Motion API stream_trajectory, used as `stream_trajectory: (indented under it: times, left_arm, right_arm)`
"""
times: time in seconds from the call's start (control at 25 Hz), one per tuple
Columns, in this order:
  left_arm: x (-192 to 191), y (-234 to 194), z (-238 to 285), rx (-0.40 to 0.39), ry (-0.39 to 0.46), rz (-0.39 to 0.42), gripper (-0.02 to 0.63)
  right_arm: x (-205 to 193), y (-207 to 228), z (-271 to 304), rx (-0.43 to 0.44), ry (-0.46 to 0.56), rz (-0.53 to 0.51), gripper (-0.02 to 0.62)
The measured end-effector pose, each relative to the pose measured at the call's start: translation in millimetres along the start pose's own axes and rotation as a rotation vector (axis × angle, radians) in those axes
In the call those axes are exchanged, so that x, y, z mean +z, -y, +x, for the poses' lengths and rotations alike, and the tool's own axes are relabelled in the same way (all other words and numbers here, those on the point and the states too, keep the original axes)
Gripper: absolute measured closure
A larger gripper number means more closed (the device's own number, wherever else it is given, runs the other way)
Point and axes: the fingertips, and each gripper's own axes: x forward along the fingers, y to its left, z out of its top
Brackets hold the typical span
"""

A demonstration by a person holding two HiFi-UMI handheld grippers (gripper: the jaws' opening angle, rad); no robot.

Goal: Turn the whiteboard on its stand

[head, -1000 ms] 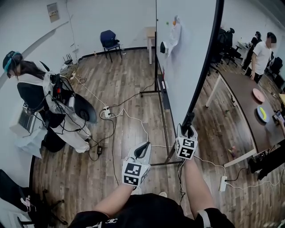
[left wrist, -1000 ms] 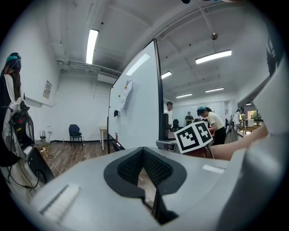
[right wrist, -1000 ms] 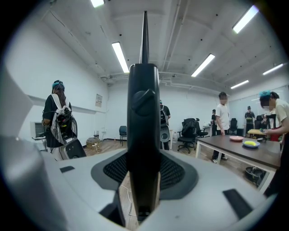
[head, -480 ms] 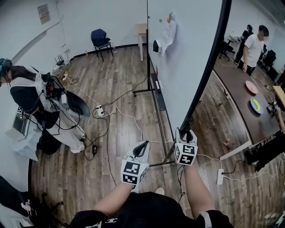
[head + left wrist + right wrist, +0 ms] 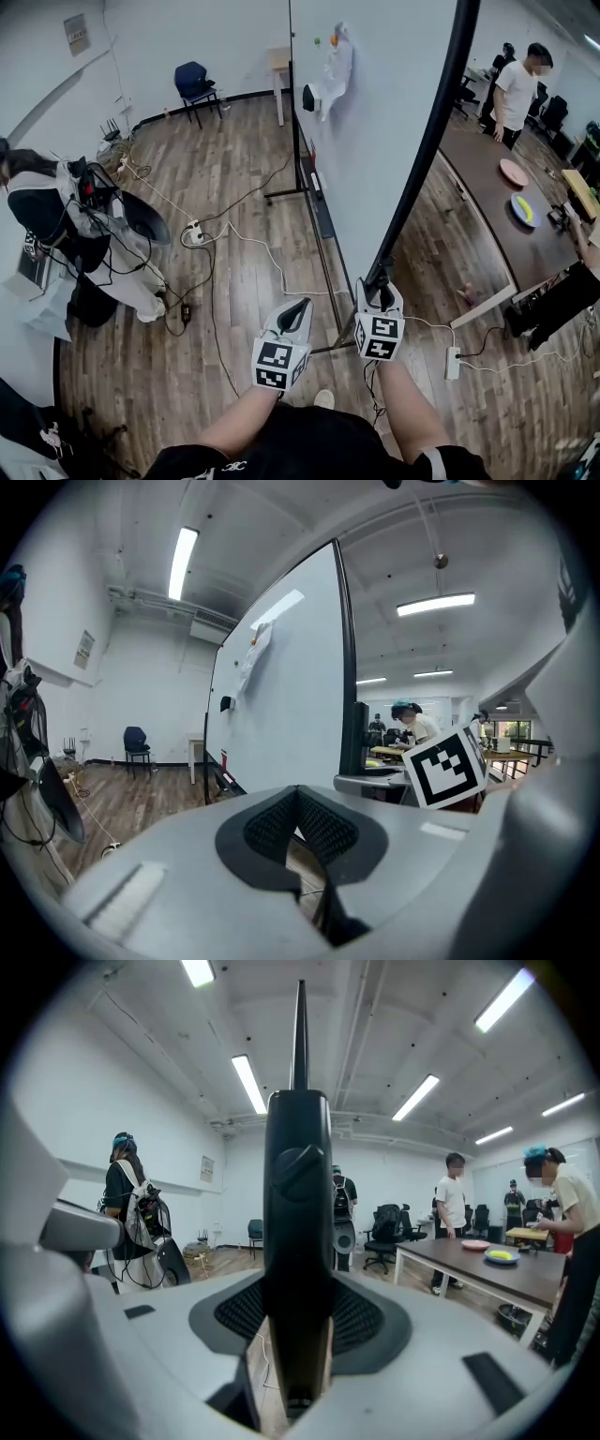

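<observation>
The whiteboard [image 5: 375, 141] stands upright on its stand in the middle of the room, on the wooden floor [image 5: 234, 309]. Its white face is turned to the left of the head view and its near black edge frame [image 5: 433, 155] rises steeply out of the top of that view. The right gripper [image 5: 380, 286] is clamped on the lower end of that frame. In the right gripper view the black frame [image 5: 298, 1204] fills the gap between the ribbed pads [image 5: 361, 1316], which press on it from both sides, so the jaws stand fairly wide around it.

The left gripper [image 5: 298, 309] hangs just beside the right one, to its left and apart from the board. In its own view the pads [image 5: 323, 827] meet at their tips with nothing between them.

A white cloth [image 5: 335, 66] and a black eraser [image 5: 307, 97] hang on the board's face near its far end, and the pen tray [image 5: 319, 202] runs along its lower edge. Cables and a power strip [image 5: 194, 232] lie on the floor to the left, near a person [image 5: 56, 216] wearing wired gear. A blue chair [image 5: 194, 82] stands by the far wall. On the right a brown table [image 5: 487, 187] carries a pink plate [image 5: 513, 172] and a blue plate [image 5: 523, 211], and a person in a white shirt [image 5: 516, 89] stands at its far end
</observation>
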Motion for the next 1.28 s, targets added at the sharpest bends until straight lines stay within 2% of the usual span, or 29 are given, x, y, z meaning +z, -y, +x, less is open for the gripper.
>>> stream_trajectory:
  times: [0.28,0.48,1.12,1.28]
  left_arm:
    - [-14.5,38.2,5.8,-0.023,-0.015,-0.009,0.597]
    - [-9.5,55.5,2.8,-0.056,-0.005,0.011,0.597]
    - [-12.7,83.9,-53.6,-0.119,0.029,0.035,0.597]
    - [-23.1,93.5,-76.3,-0.129,0.021,0.024,0.597]
  right_arm:
    - [-9.0,16.7,-34.3,0.002,-0.001,0.006,0.4]
    - [-15.8,24.7,-56.6,0.002,0.007,0.01,0.401]
    - [-30.1,37.0,-130.1,-0.044,0.026,0.016,0.402]
    - [-35.4,40.6,-157.4,-0.044,0.034,0.015,0.401]
